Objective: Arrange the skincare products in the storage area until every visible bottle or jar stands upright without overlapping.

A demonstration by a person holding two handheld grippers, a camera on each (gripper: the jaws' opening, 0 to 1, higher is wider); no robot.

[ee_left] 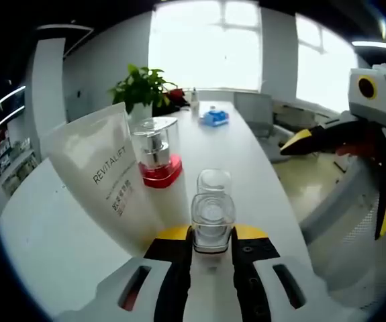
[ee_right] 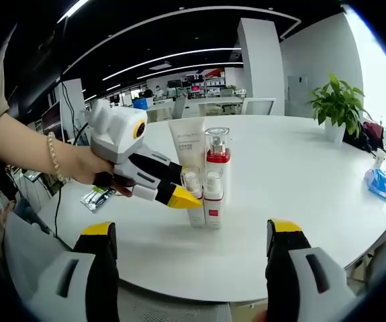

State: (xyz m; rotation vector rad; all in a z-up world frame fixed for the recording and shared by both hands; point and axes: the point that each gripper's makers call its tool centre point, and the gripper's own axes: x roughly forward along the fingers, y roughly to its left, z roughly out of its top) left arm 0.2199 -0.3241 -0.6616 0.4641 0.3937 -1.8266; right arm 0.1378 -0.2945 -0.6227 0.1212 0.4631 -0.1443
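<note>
On a white worktop (ee_right: 300, 181), the left tongs (ee_left: 212, 243) are closed around a small clear jar (ee_left: 213, 221), upright among the products. Just beside it stand a white Revitalift tube (ee_left: 102, 176), a red-banded pump bottle (ee_left: 156, 153) and a second clear jar (ee_left: 214, 181). The right tongs (ee_right: 191, 249) hang wide open, holding nothing, near the worktop's edge.

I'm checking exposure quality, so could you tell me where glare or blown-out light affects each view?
Left gripper view: the windows are blown out white, backlighting the plant. Right gripper view: evenly lit, ceiling light strips crisp, glare only at the right edge.
</note>
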